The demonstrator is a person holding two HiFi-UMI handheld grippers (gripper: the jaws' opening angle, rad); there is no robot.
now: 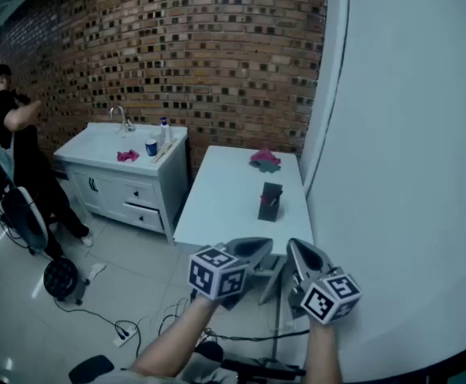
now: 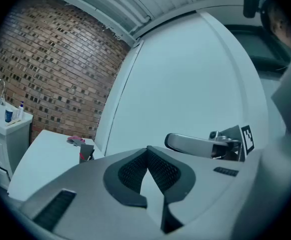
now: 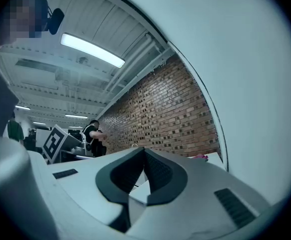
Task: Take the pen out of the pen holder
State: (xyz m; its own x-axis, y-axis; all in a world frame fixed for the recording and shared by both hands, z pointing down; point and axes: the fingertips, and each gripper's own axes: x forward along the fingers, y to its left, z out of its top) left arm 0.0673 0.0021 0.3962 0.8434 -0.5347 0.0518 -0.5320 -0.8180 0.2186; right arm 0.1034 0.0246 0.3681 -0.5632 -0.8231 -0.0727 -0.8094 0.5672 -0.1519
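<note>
— Where's the pen (image 1: 272, 202)?

— In the pen holder (image 1: 271, 206), a dark, boxy, upright container on the smooth white tabletop (image 1: 217, 202). Only a slim reddish trace of the pen shows, too small to tell more. A crumpled pink-and-teal cloth (image 1: 265, 160) lies behind the holder, toward the far edge.

— And the grippers?

— Both are at the tabletop's near end, well apart from the holder. The left gripper (image 2: 148, 151) is a matte grey shell with dark ribbed pads; its jaws are pressed together on nothing. The right gripper (image 3: 144, 151) has the same build and is also closed and empty.

— Surroundings?

— A rough brick wall (image 1: 217, 54), a smooth white panel (image 1: 409, 150) on the right, and a white sink cabinet (image 1: 125, 178) left of the tabletop.
</note>
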